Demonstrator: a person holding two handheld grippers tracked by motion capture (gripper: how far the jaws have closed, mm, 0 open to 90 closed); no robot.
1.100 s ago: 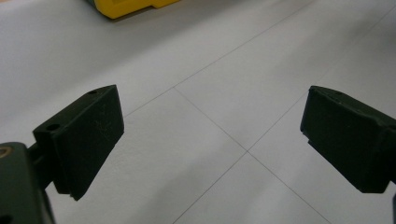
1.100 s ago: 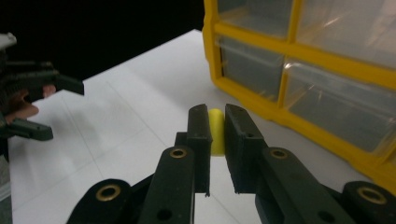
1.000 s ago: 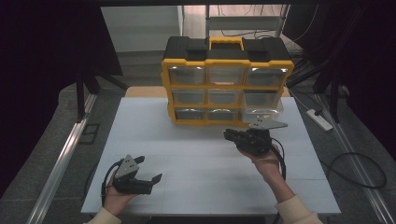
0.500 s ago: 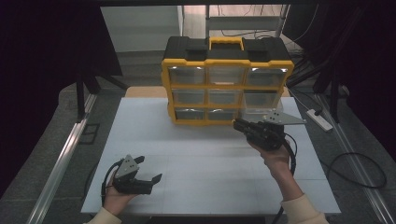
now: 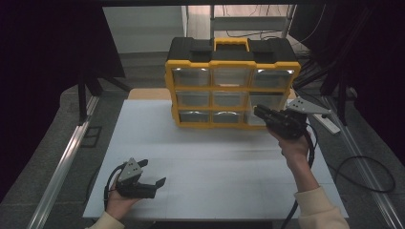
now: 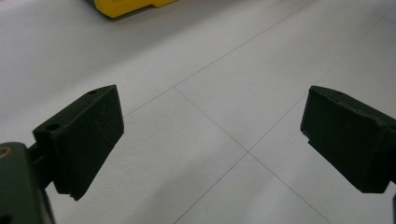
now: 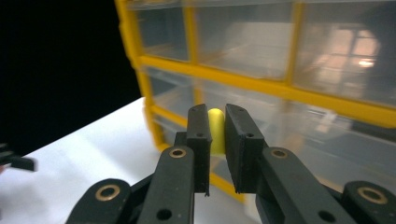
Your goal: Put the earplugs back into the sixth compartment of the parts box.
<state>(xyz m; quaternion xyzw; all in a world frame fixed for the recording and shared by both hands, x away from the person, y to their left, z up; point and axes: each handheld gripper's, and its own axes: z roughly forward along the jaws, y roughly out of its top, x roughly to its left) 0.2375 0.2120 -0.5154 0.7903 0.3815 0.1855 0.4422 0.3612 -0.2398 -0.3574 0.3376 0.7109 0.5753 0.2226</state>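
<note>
A small yellow rounded object [image 7: 215, 130] is pinched between the two black jaws of the right gripper [image 7: 216, 140], which are drawn close together around it; what the object is cannot be told. Just beyond the tips of these jaws stands a yellow-framed plastic organiser cabinet with clear drawers and a black top carrying a yellow handle [image 5: 232, 83], and in the right gripper view its lower drawers are seen directly ahead of the fingertips. In the high view the right gripper [image 5: 267, 116] is held raised by the person's right hand [image 5: 292, 145] at the cabinet's lower right drawers, though contact with the cabinet cannot be judged. The left gripper [image 5: 155, 183] is rested low over the white table [image 5: 215, 157] in the person's left hand [image 5: 119, 202], well apart from the cabinet. Its jaws are spread wide, with nothing held between them; bare table surface crossed by thin lines is seen in the gap, and a yellow corner of the cabinet is seen far ahead of the fingertips.
</note>
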